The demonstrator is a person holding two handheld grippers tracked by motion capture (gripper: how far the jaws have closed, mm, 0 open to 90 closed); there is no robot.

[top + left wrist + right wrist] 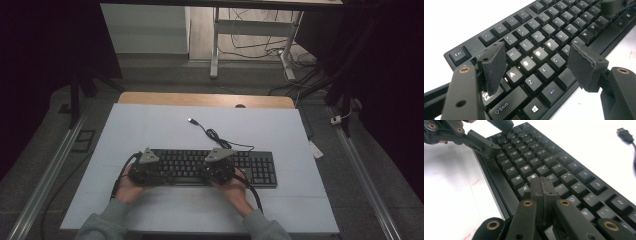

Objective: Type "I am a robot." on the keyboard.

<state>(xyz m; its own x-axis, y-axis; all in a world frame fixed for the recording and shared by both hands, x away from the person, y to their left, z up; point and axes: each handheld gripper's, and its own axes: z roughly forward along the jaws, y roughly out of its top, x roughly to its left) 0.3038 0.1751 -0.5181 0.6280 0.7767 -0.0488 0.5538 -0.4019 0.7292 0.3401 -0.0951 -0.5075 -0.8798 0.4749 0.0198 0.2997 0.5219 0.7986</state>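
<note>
A black keyboard (252, 169) lies across the white mat, and its cable runs back to a loose USB plug (191, 120). My left gripper (146, 164) hovers over the keyboard's left end. In the left gripper view it (537, 62) stands open, and its pads (492, 66) straddle the A, S, D and F keys of the keyboard (554, 27) with nothing between them. My right gripper (219, 163) is over the middle keys. In the right gripper view it (543, 191) is shut and empty, with its tip down at the keys near H and N on the keyboard (574, 167).
The white mat (150, 130) covers a wooden table (205, 99). The cable (220, 140) curls behind the keyboard. In the right gripper view the left gripper (481, 143) reaches in at the upper left, and the USB plug (625, 135) lies at the upper right.
</note>
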